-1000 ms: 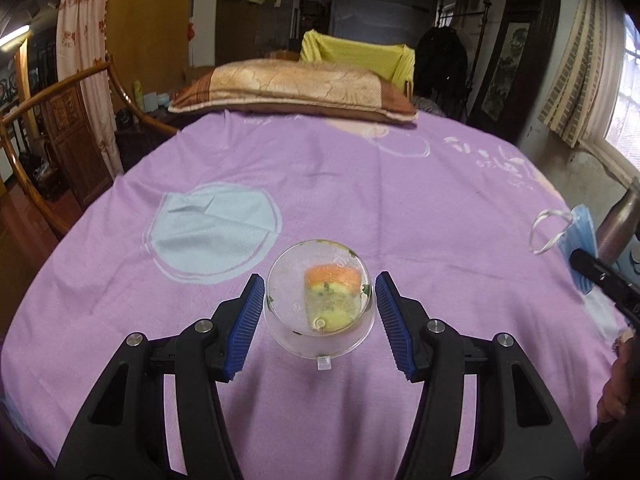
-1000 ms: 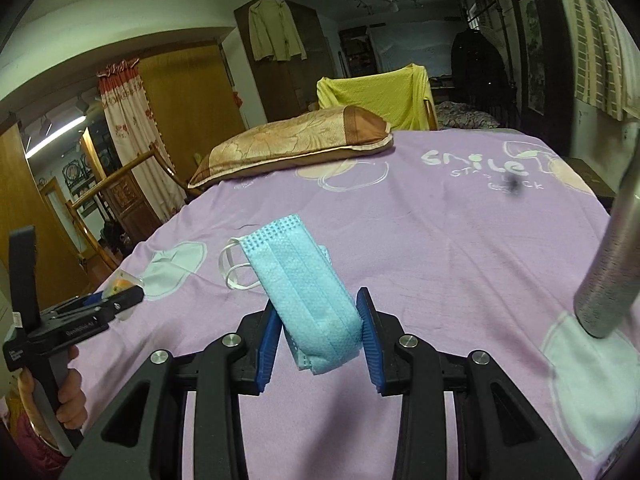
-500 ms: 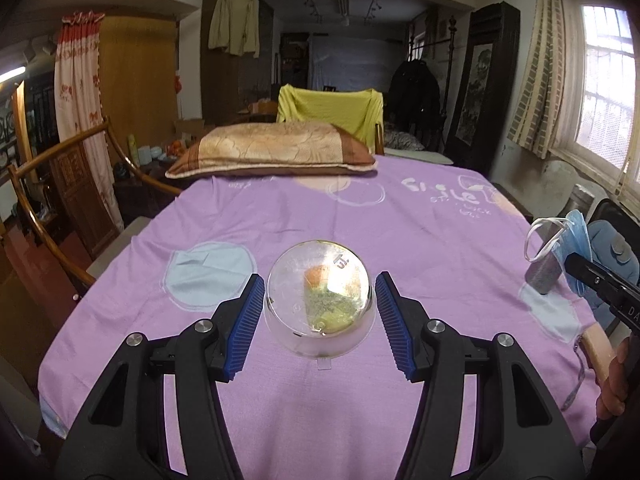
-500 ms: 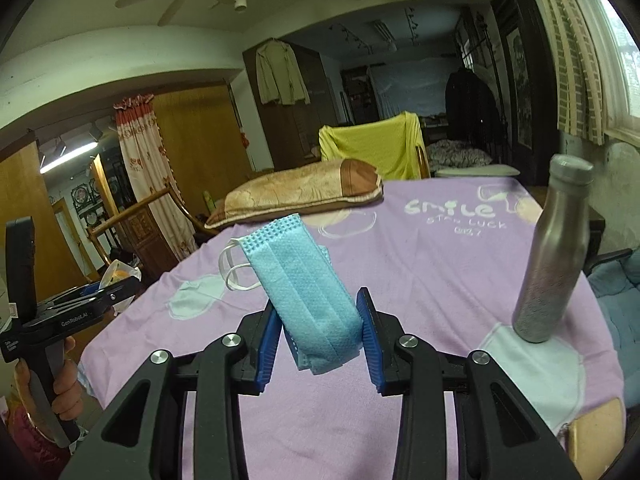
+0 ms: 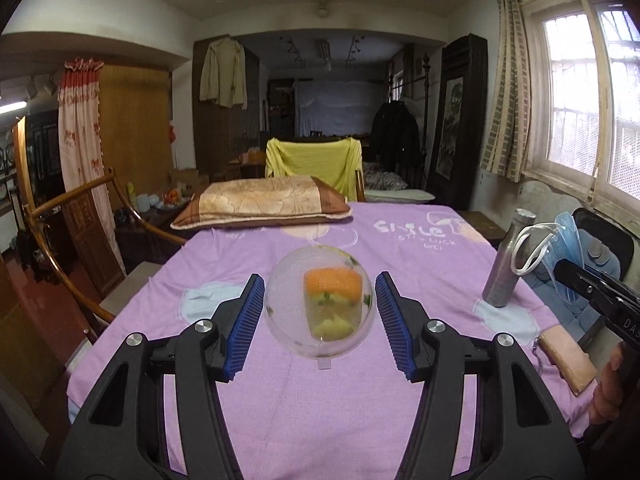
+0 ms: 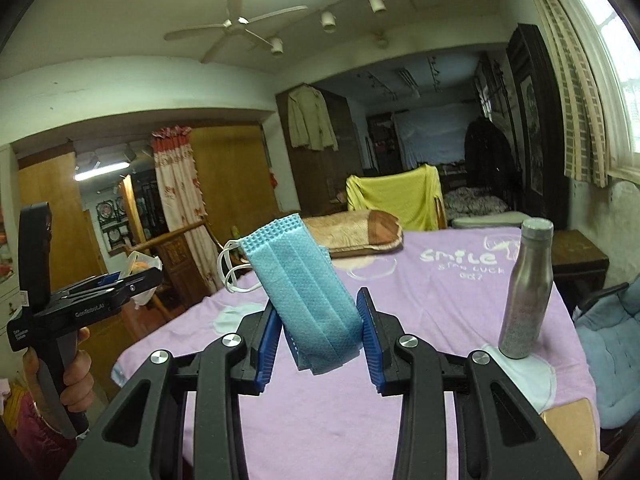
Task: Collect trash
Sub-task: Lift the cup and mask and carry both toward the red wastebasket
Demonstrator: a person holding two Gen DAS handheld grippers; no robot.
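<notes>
My left gripper [image 5: 320, 320] is shut on a clear plastic dome cup [image 5: 320, 304] with orange and yellow food scraps inside, held in the air above the purple bedspread [image 5: 320, 400]. My right gripper [image 6: 320, 340] is shut on a folded blue face mask [image 6: 304, 292] with white ear loops, also lifted off the bed. The mask also shows at the right edge of the left wrist view [image 5: 560, 248]. The left gripper and its cup show at the left of the right wrist view [image 6: 136, 272].
A steel bottle [image 6: 526, 288] stands on the bed's right side, also in the left wrist view [image 5: 506, 258]. A brown pillow [image 5: 260, 202] lies at the far end. A pink pad [image 5: 566, 366] lies at the right edge. A wooden chair [image 5: 80, 240] stands left.
Both grippers have risen and tilted up from the bedspread with their loads still held. The bottle and more of the room have come into view.
</notes>
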